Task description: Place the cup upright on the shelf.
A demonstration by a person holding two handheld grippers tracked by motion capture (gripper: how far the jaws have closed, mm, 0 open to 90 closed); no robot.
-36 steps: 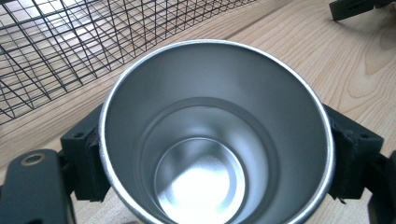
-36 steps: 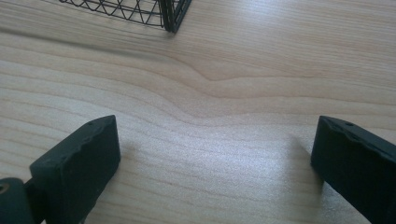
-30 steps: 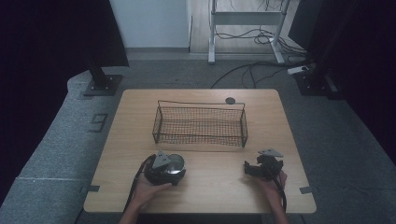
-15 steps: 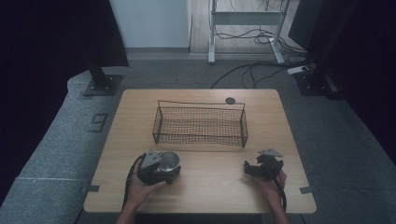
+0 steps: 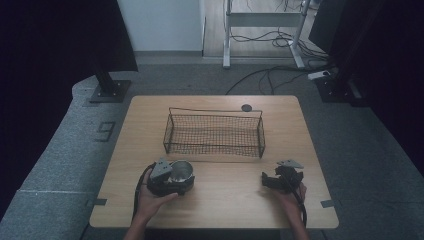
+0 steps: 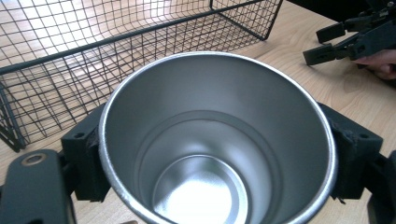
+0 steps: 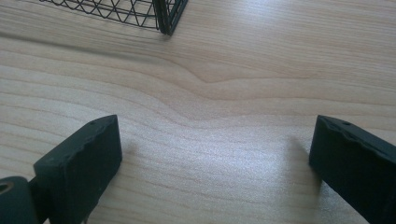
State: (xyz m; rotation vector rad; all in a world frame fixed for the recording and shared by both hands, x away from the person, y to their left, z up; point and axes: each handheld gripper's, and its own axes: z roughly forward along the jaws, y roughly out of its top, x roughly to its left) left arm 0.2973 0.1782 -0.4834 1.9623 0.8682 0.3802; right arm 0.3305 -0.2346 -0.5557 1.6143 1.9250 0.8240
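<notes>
A shiny steel cup (image 5: 182,171) (image 6: 219,149) stands upright and empty between the jaws of my left gripper (image 5: 172,179) (image 6: 215,154), which is shut on its sides near the table's front left. Just beyond it stands a black wire basket (image 5: 214,133) (image 6: 93,51), empty as far as I can see. My right gripper (image 5: 270,180) (image 7: 210,158) rests open at the front right over bare wood, with nothing between its jaws. In the left gripper view that right gripper (image 6: 345,42) shows at the upper right, held by a hand.
A small dark round disc (image 5: 246,107) lies at the table's far edge behind the basket. A corner of the basket (image 7: 166,16) shows ahead of the right gripper. The wooden table (image 5: 220,210) is ringed by grey floor, stands and cables.
My left gripper with the cup has shifted slightly left and toward the front edge over the last second. The right gripper has stayed put.
</notes>
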